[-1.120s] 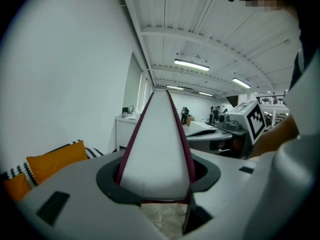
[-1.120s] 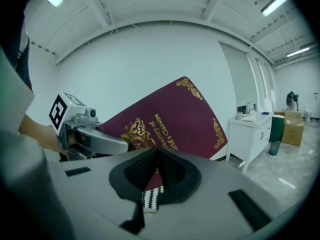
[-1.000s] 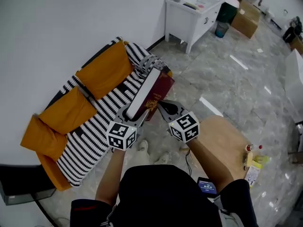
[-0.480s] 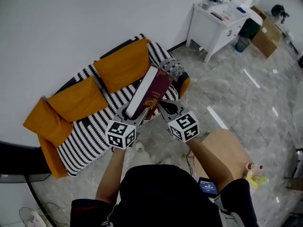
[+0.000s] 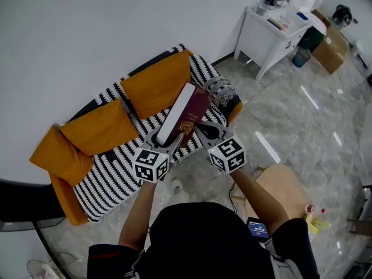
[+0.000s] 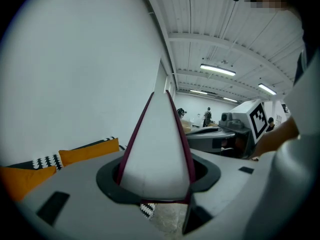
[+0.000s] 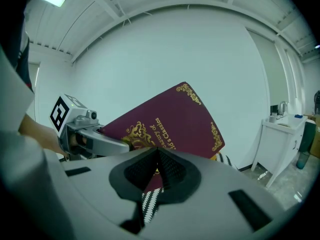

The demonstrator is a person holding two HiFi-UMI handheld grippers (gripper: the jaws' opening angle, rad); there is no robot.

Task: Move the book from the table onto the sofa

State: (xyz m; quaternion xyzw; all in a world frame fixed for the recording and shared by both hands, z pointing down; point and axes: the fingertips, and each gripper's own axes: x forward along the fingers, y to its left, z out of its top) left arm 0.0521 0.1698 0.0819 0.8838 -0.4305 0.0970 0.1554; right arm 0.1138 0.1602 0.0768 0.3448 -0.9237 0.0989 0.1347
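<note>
Moved: the person has walked closer to the sofa (image 5: 110, 167). It now sits right under and behind the book (image 5: 187, 110), where a second ago it lay off to the left. The small wooden table (image 5: 283, 186) is now back at the near right.
Left jaws: the left gripper (image 5: 161, 137) has its jaws part way apart. They squeeze the thick white page block of the book.
Right jaws: the right gripper (image 5: 203, 131) has its jaws pressed tight together. As far as I can see, they nip the thin edge of the red cover.
Book: it is up in the air between the two grippers, tipped up away from the person. The white pages face left and the red cover with gold print faces right. It is off the table and not on the sofa yet.
What this means: I think the carrying is nearly done. The book now needs to go a little farther and down onto the striped seat, and then both grippers can let go.
Sofa: it has black and white stripes, with orange cushions (image 5: 156, 87) along the back. The seat looks bare and soft, so the book should land flat.
Floor: grey shiny stone tiles (image 5: 302, 127).
Room: a plain white wall (image 5: 87, 34) is behind the sofa. A white desk (image 5: 272, 32) with small things on it stands far right, with brown boxes (image 5: 330, 46) past it.
</note>
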